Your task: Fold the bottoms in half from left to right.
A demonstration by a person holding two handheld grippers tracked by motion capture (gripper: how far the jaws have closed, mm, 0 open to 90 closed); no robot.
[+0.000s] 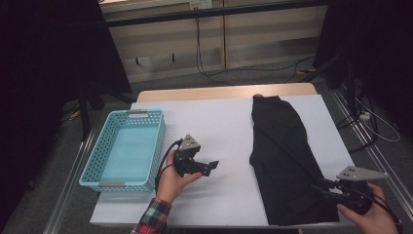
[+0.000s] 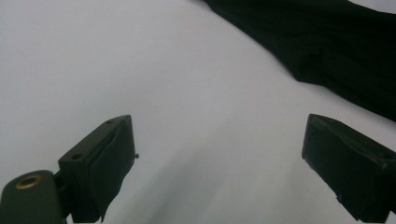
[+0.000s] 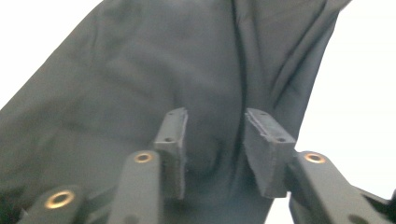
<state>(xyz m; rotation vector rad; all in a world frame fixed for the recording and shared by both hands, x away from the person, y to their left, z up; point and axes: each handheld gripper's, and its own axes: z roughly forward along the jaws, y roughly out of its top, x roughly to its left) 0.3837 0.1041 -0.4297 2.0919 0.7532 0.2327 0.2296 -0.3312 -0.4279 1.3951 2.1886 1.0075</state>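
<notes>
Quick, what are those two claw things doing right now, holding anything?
Left gripper: open wide, holding nothing, over the bare white table cover.
Right gripper: open, jaws apart over the black garment, gripping nothing yet.

basket [image 1: 124,148] on table's [image 1: 219,122] left, garment [image 1: 285,156] lying at right

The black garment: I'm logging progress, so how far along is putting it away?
Nothing looks done: the black garment lies flat on the table and the blue basket holds nothing. In hand: the right gripper is open over the cloth. The left gripper is open above bare table.
</notes>
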